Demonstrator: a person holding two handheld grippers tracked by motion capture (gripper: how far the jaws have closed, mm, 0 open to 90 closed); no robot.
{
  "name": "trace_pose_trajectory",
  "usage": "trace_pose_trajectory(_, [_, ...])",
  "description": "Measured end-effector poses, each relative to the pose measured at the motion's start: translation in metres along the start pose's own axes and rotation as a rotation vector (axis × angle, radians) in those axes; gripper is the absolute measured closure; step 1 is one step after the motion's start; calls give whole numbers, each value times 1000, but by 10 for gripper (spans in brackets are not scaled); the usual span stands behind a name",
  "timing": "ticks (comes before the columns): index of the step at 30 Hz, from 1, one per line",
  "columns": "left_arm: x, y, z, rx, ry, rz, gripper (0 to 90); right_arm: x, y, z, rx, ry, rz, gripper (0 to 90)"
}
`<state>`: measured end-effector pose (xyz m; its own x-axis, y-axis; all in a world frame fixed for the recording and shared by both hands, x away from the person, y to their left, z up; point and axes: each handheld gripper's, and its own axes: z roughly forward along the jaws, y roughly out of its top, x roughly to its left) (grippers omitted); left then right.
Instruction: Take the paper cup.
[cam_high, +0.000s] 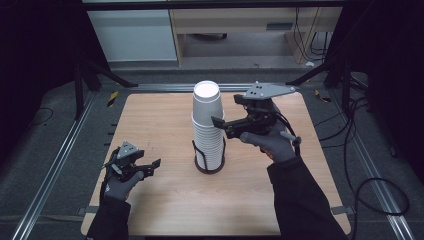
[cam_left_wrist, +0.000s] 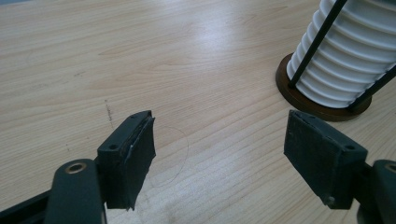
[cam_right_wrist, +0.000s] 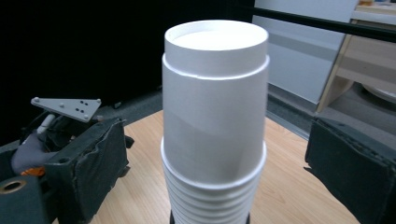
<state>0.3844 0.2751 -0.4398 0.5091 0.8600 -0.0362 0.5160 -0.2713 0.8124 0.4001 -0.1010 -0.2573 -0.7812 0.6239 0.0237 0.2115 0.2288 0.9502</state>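
Approaching the top cup (cam_right_wrist: 215, 98) of the inverted stack (cam_high: 208, 127) in its holder (cam_high: 209, 165) at mid-table: right gripper (cam_high: 220, 125) spread around it, not touching; left gripper (cam_high: 152, 167) spread, empty. Next: close and lift.

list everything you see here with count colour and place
stack of white paper cups: one stack, upside down, white, table middle
round dark wire cup holder: one, black rods on brown base, around the stack's foot
light wooden table: one, pale wood, centre of the high view
wooden cabinet: one, beige, beyond the table
right gripper: one, black, fingers open either side of the stack's top
left gripper: one, black, open, low at the table's left
gloved hands: two, grey
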Motion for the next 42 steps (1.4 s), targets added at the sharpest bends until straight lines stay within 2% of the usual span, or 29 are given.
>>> trace_pose_trajectory(7, [1,0,-1,-6,3,-3,238,7,5,18,15,16,-20,61])
trace_pose_trajectory(10, [2,0,-1,-7,4,-7,237,9,7,22,19,6,-27,63])
trace_pose_trajectory(13, [2,0,-3,-12,7,-9,236,7,6,34,38,-5,-27,63])
trace_pose_trajectory(25, [2,0,-1,-3,8,-2,235,-1,2,63,81,-21,-9,66])
trace_pose_trajectory(30, [1,0,-1,-1,7,4,235,-2,0,70,91,-35,-4,74])
trace_pose_trajectory(33, [0,0,-1,-1,5,5,235,-2,-2,74,100,-23,-2,86])
trace_pose_trajectory(35, [0,0,0,2,5,7,235,-1,-4,76,111,-33,-14,102])
trace_pose_trajectory(42, [0,0,0,2,8,3,235,-1,-3,75,111,-35,-10,122])
